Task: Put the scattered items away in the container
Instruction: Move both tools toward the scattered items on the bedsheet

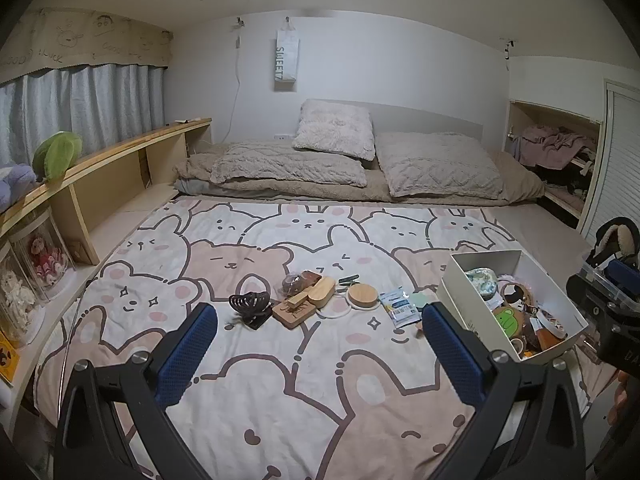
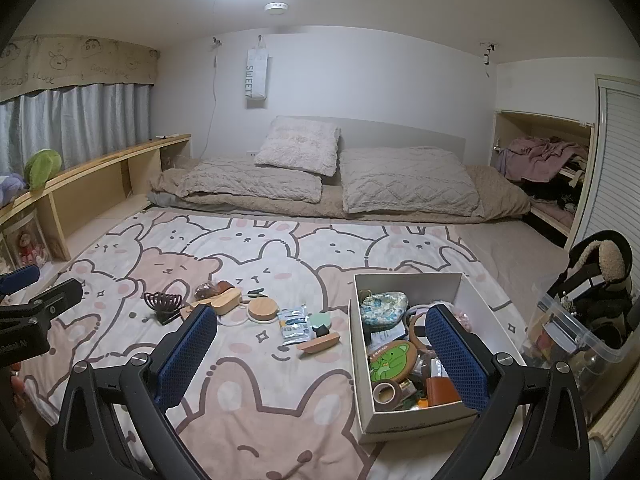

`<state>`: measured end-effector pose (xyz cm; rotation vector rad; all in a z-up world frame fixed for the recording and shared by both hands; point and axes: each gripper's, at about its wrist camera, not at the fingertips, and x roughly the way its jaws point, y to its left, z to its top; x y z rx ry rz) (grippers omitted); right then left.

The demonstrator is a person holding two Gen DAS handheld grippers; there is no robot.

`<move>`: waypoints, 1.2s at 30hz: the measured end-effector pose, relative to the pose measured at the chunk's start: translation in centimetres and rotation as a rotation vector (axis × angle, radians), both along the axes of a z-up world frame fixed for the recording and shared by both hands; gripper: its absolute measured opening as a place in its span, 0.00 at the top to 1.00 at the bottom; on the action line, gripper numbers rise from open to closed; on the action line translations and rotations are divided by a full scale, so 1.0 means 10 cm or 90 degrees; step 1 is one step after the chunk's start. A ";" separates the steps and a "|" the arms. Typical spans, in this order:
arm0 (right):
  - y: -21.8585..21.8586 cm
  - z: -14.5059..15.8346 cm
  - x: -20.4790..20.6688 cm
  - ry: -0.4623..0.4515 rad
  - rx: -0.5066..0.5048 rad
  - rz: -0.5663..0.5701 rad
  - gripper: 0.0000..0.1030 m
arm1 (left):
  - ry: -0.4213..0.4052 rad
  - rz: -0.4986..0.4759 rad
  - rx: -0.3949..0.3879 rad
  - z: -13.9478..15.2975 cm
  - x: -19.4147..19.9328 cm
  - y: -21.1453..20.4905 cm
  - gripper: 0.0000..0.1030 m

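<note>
Pink, white and tan cartoon bears and rabbits cover the blanket [image 2: 280,408] spread over the bed, with grey pillows [image 2: 408,186] at its far end. On the blanket's right side stands the white cardboard box [image 2: 472,292], open-topped and already partly filled: a floral pouch [image 2: 382,308], a green frog patch [image 2: 390,362], a roll of brown tape [image 2: 386,394] and other small things lie inside. Just beyond its right side sits a clear plastic bin [image 2: 580,336] holding dark earmuffs.

Scattered items lie in a loose row left of the box, near the blanket's middle. From larger to smaller: a blue-and-white packet [image 2: 295,323], a round wooden lid [image 2: 263,308], a pale wooden block [image 2: 226,302], a flat wooden piece [image 2: 320,342] nearest the box, a black claw hair clip [image 2: 164,303] at the far left, and a mint-green disc [image 2: 320,320].

Both grippers hang above the blanket, tilted downward. The left gripper [image 1: 320,314] has its blue pads spread wide with nothing between them; the right gripper [image 2: 320,318] is likewise fully spread and empty, its right pad over the box.
</note>
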<state>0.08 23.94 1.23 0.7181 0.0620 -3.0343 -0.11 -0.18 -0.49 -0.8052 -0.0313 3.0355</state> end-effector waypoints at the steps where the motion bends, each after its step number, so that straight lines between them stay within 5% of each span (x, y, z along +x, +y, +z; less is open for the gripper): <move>1: 0.00 0.00 0.00 0.000 0.000 0.000 0.00 | 0.000 0.000 0.000 0.00 0.00 0.00 0.00; 36: -0.08 -0.11 -0.19 -0.029 -0.005 0.003 0.00 | -0.019 0.013 0.017 -0.12 -0.22 -0.10 0.00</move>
